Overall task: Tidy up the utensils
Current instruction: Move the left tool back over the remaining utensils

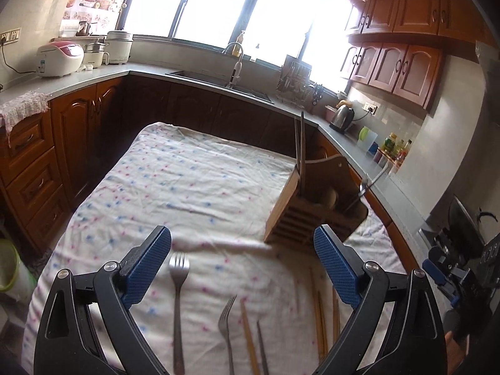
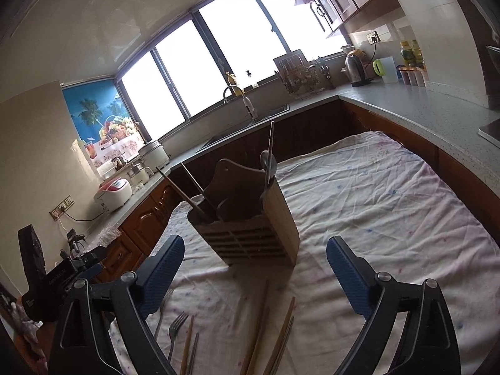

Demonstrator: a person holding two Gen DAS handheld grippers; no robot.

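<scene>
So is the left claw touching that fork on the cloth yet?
Apart. In the left wrist view the left claw is open and raised, its blue pads clearly above the fork lying on the cloth.

Bright kitchen, daylight behind.
Wide windows [image 1: 218, 9] glare white above a grey counter [image 1: 93, 75], sink [image 1: 218, 82], and wooden cabinets [image 1: 403, 9]; kettle [image 2: 354, 65] at the corner.

Home kitchen: sink [image 1: 218, 81], cabinets [image 1: 403, 9], kettle [image 1: 342, 118].

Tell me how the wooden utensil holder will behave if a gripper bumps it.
The wooden utensil holder stands tall on wrinkled cloth, so it may tip. Chopsticks leaning out of its top probably make it more top-heavy. It looks rigid, likely sliding little on the fabric.
</scene>
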